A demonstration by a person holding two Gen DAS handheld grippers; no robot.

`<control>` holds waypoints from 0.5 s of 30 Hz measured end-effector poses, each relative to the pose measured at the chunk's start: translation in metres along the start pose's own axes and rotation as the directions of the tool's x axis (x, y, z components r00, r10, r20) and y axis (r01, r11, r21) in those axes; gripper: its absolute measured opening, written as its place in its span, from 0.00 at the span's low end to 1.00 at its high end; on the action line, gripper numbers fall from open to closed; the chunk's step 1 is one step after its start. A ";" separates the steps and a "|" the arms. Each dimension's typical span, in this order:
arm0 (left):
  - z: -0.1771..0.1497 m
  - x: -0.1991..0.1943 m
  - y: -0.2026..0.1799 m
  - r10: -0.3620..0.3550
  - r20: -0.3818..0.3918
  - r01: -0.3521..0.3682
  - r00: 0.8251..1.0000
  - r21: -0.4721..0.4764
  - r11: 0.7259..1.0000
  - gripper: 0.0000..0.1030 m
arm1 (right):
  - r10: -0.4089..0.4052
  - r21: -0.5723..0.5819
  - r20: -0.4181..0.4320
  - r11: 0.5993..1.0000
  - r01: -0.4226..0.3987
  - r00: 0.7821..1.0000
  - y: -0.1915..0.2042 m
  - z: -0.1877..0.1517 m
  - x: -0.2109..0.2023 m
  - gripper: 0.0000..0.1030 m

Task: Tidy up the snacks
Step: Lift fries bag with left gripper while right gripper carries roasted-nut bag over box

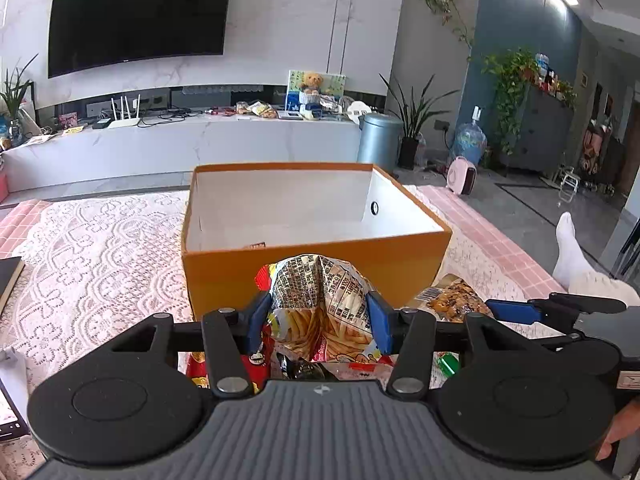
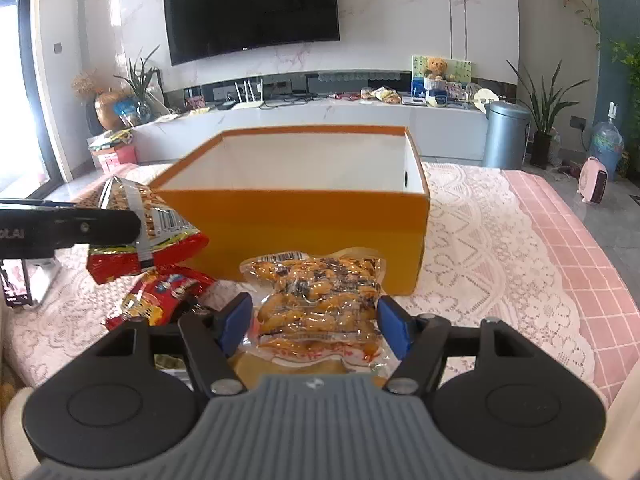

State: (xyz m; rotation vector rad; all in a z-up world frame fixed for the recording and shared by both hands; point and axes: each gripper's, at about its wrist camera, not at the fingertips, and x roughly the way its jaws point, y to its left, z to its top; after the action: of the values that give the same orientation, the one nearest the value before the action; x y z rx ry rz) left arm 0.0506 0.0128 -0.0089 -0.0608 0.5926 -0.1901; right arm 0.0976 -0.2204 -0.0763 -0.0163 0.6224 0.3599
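An orange box point(image 1: 316, 276) with a white inside stands open on the lace-covered table; it also shows in the right wrist view point(image 2: 296, 220). My left gripper point(image 1: 318, 322) is shut on a fries snack bag point(image 1: 320, 300) and holds it just in front of the box's near wall; the same bag point(image 2: 148, 236) hangs at the left in the right wrist view. My right gripper point(image 2: 316, 326) is open around a clear pack of orange snacks point(image 2: 318, 300) that lies on the table before the box. That pack also shows in the left wrist view point(image 1: 456, 296). A red snack bag point(image 2: 160, 296) lies beside it.
A lace cloth point(image 1: 100, 264) over a pink checked cover point(image 2: 560, 248) tops the table. A phone point(image 2: 16, 284) lies at the left edge. A small green item point(image 1: 448, 362) and more wrappers lie under my left gripper. A TV wall, bin and plants stand beyond.
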 end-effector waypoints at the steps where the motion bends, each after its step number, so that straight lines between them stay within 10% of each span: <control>1: 0.001 -0.001 0.001 0.002 0.004 -0.002 1.000 -0.002 1.000 0.56 | 0.004 0.001 0.006 1.000 -0.004 1.000 0.001 0.001 -0.003 0.64; 15: 0.044 0.010 0.007 0.024 0.080 -0.026 0.997 0.019 0.999 0.56 | 0.044 -0.076 0.058 0.996 -0.039 0.997 0.014 0.067 -0.001 0.64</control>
State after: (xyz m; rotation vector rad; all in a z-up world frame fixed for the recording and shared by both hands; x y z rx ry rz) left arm 0.0843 0.0174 0.0215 -0.0411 0.5120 -0.1685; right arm 0.1300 -0.1997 -0.0203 -0.0639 0.5505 0.4221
